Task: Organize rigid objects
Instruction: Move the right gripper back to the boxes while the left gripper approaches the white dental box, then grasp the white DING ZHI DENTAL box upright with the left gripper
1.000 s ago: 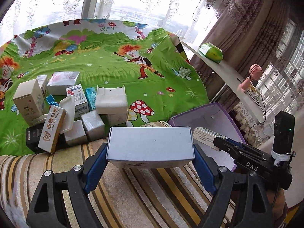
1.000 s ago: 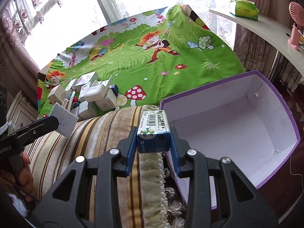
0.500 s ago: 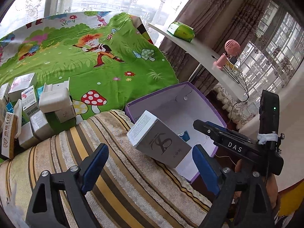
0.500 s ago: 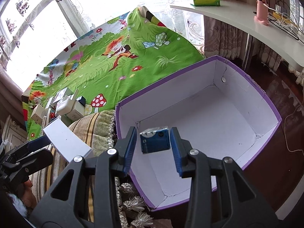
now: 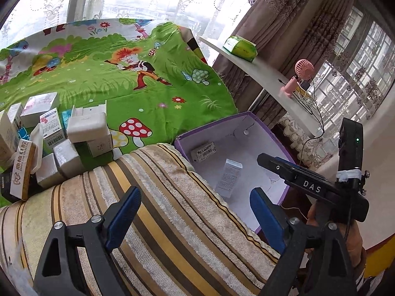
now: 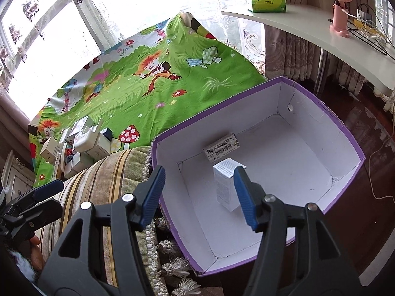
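My left gripper (image 5: 195, 214) is open over the striped cushion (image 5: 160, 209), with nothing between its pads. My right gripper (image 6: 198, 196) hangs over the purple box (image 6: 217, 109), its jaws opening and its pads touching nothing. Inside, a white carton (image 6: 228, 185) stands on the floor below the right finger. A small barcode box (image 6: 222, 146) leans against the near wall. The left wrist view shows the same purple box (image 5: 212, 127), white carton (image 5: 229, 177) and barcode box (image 5: 203, 151). Several small boxes (image 5: 61, 135) are piled on the green cloth.
The green cartoon cloth (image 5: 148, 79) covers the surface behind the cushion. A white shelf (image 6: 308, 29) on the right carries a green tissue pack (image 6: 266, 0), a pink fan (image 6: 339, 5) and cables. Dark wooden floor (image 6: 365, 133) lies past the purple box.
The left gripper let go of the white carton, which now stands in the purple box. The right gripper's jaws spread and the barcode box dropped from them into the box.
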`<state>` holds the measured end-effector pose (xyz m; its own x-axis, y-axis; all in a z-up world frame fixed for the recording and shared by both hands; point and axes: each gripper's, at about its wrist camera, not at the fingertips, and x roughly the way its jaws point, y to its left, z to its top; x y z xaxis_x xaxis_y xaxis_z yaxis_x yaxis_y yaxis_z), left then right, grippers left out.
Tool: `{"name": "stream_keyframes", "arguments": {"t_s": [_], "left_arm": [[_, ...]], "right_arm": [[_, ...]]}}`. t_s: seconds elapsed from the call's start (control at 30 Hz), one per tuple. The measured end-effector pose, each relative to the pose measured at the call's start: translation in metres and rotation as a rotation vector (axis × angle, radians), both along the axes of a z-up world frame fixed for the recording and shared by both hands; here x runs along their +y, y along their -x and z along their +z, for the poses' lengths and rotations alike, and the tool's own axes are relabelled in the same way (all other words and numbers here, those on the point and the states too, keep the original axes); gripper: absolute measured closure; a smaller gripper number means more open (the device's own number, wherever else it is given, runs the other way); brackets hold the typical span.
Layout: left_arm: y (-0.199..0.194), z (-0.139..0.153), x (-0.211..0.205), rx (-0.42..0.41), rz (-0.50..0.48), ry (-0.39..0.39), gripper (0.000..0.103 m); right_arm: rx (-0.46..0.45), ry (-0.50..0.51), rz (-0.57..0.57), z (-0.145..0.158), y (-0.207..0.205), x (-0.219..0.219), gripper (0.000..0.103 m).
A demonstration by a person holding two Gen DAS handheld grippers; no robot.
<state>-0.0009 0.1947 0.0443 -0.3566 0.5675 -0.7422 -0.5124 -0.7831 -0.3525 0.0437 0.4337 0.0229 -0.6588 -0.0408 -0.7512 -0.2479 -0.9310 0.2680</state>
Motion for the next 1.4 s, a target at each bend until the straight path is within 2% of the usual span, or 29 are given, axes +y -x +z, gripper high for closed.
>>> {"name": "stream_keyframes", "arguments": {"t_s": [0.17,0.33,0.5,0.73,0.97,1.3,1.4], "left_arm": [[0.003,0.004,-0.023,0.016,0.043,-0.014,0.012],[0.011,0.003,-0.060,0.018,0.124,-0.020,0.013],[0.018,0.001,-0.100,0.012,0.198,-0.025,0.022],[0.042,-0.007,-0.149,0.007,0.298,0.040,0.037],[0.069,-0.021,-0.164,-0.010,0.287,0.175,0.047],[0.092,-0.040,-0.156,-0.040,0.229,0.281,0.048],[0.096,-0.044,-0.155,-0.049,0.221,0.301,0.055]], "right_arm": [[0.008,0.000,0.014,0.003,0.001,-0.009,0.037],[0.001,-0.005,0.049,0.002,0.006,-0.022,0.036],[-0.017,0.002,0.091,-0.002,0.013,-0.037,0.036],[-0.038,-0.008,0.159,-0.004,0.025,-0.062,0.036],[-0.043,-0.032,0.232,0.000,0.042,-0.091,0.036],[-0.042,-0.066,0.341,0.006,0.066,-0.135,0.036],[-0.036,-0.076,0.376,0.009,0.073,-0.149,0.036]]}}
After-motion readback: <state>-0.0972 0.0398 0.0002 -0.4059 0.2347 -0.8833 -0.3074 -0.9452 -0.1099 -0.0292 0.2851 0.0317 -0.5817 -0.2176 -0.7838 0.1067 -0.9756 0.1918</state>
